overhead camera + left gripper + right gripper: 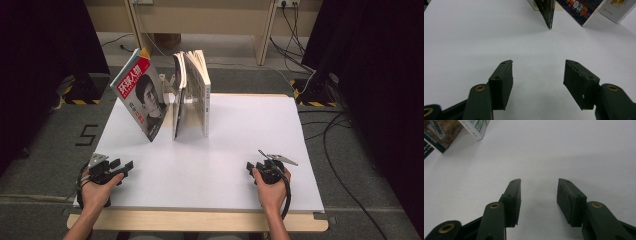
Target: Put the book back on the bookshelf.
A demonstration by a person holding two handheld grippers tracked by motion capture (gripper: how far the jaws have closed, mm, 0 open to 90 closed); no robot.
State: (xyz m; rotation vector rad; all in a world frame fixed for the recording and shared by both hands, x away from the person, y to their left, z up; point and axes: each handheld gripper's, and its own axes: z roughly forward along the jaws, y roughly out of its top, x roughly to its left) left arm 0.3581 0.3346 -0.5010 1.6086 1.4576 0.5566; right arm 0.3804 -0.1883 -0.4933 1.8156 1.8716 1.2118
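Three books stand upright at the back of the white table (225,165). A red-covered magazine (140,97) with a portrait leans to the left. Beside it stand a thin book (178,95) and a thicker pale book (201,90). My left gripper (125,166) rests near the table's front left, open, nothing between its jaws (537,72). My right gripper (250,167) sits at the front right, open and empty too (539,192). In the left gripper view the magazine's lower edge (547,12) stands ahead; in the right gripper view book corners (474,127) show at upper left.
A wooden desk frame (200,20) stands behind the table. Black curtains (45,60) hang on both sides. Cables (340,150) lie on the grey floor at the right. A metal bookend (167,90) sits between the magazine and the books.
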